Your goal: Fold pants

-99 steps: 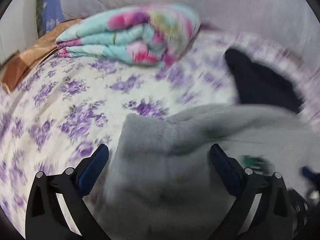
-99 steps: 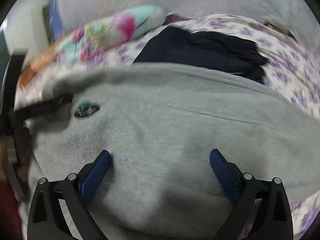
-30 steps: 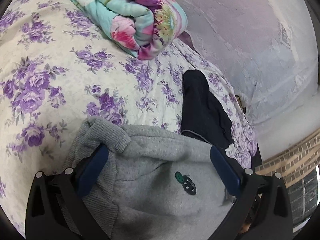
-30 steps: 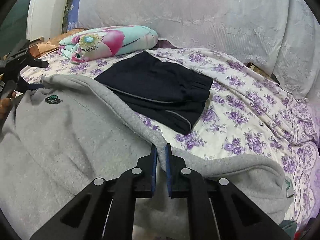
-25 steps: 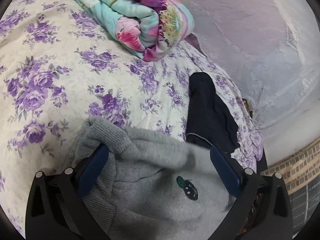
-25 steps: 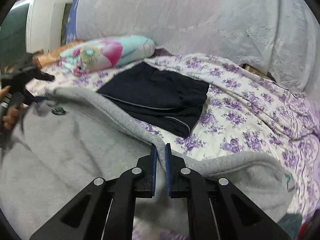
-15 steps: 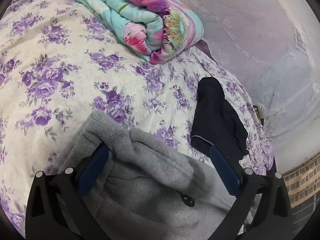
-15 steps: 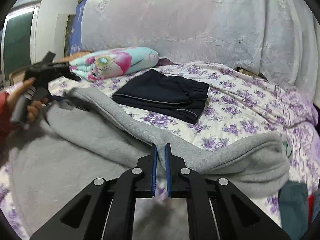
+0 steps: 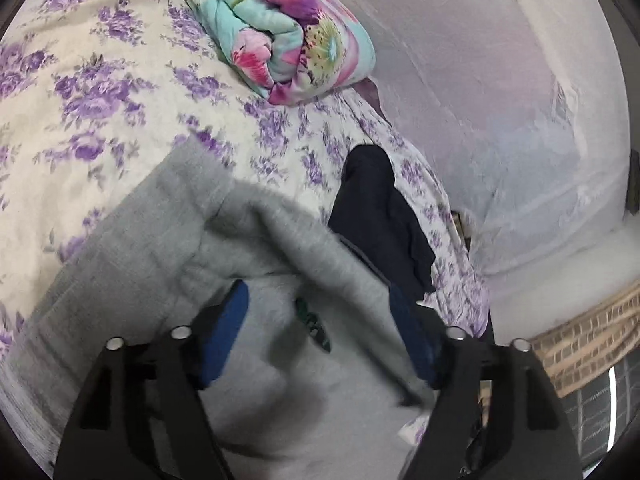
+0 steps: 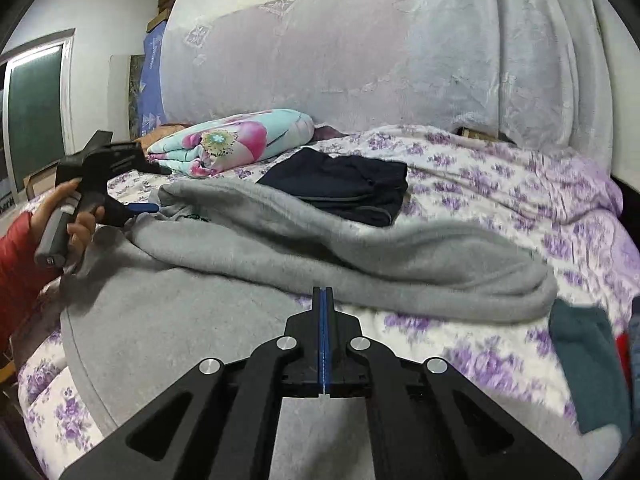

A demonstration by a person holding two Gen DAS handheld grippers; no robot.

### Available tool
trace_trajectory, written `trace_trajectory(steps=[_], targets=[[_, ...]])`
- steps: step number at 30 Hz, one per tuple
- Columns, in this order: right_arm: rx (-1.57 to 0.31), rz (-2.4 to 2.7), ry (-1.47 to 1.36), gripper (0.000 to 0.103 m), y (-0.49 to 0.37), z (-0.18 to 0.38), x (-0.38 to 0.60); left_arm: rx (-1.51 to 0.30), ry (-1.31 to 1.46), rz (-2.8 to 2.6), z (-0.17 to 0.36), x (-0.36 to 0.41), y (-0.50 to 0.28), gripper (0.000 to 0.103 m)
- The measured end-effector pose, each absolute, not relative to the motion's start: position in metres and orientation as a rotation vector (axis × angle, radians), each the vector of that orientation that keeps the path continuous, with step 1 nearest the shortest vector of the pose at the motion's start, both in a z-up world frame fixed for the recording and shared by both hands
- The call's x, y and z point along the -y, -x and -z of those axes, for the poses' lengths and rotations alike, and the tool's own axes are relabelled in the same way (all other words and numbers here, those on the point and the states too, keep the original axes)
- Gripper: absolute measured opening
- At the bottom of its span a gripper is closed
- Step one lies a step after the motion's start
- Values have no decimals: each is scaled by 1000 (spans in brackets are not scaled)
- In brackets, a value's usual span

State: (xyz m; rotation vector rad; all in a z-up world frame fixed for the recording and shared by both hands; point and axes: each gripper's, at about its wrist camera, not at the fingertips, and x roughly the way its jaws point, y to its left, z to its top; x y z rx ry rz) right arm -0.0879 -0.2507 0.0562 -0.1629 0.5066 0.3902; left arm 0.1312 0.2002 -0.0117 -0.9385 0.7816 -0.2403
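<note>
The grey sweatpants [image 10: 280, 252] lie across the floral bed, one leg folded over the other in a long roll. They fill the lower part of the left wrist view [image 9: 160, 248], with a green logo [image 9: 314, 324] showing. My left gripper [image 9: 320, 312] is partly closed around the waist end, jaws apart with grey cloth between and over them; it also shows in the right wrist view [image 10: 132, 208]. My right gripper [image 10: 323, 296] is shut, pinching the edge of the grey cloth.
Folded dark navy shorts [image 10: 344, 184] lie just behind the pants. A rolled floral quilt [image 10: 236, 140] sits at the back left. A dark teal garment [image 10: 584, 352] lies at the right edge. A pale draped headboard [image 10: 360, 60] rises behind the bed.
My right gripper has pulled the pant edge over and down toward me, doubling the leg. My left gripper's jaws have narrowed around the waist cloth and moved forward.
</note>
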Motion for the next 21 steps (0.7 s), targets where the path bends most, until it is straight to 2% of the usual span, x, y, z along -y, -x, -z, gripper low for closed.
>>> trace_trajectory(steps=[1, 2, 3, 6, 7, 9, 11, 12, 13, 15, 21], targets=[[-493, -390, 200, 44, 80, -61, 246, -785, 919, 230, 7, -199, -137, 73], [-463, -389, 228, 55, 77, -66, 241, -791, 884, 227, 2, -198, -144, 73], [-449, -396, 261, 59, 69, -69, 236, -807, 853, 229, -1, -197, -152, 73], [-454, -413, 365, 59, 36, -76, 215, -918, 848, 252, 7, -197, -172, 73], [-466, -421, 388, 62, 25, -75, 208, -934, 850, 247, 10, -197, -174, 72], [-522, -409, 454, 63, -7, -63, 193, -953, 850, 239, 17, -199, -179, 67], [-567, -388, 500, 61, -25, -46, 185, -948, 855, 225, 21, -203, -181, 57], [-583, -389, 506, 31, -27, -40, 183, -946, 859, 233, 22, -204, -180, 50], [-612, -399, 469, 10, -26, -36, 185, -947, 854, 251, 23, -205, -178, 35], [-586, -421, 409, 10, -10, -38, 191, -956, 857, 293, 26, -206, -174, 13], [-461, -439, 409, 10, 102, -52, 195, -844, 790, 403, 0, -204, -110, 9]])
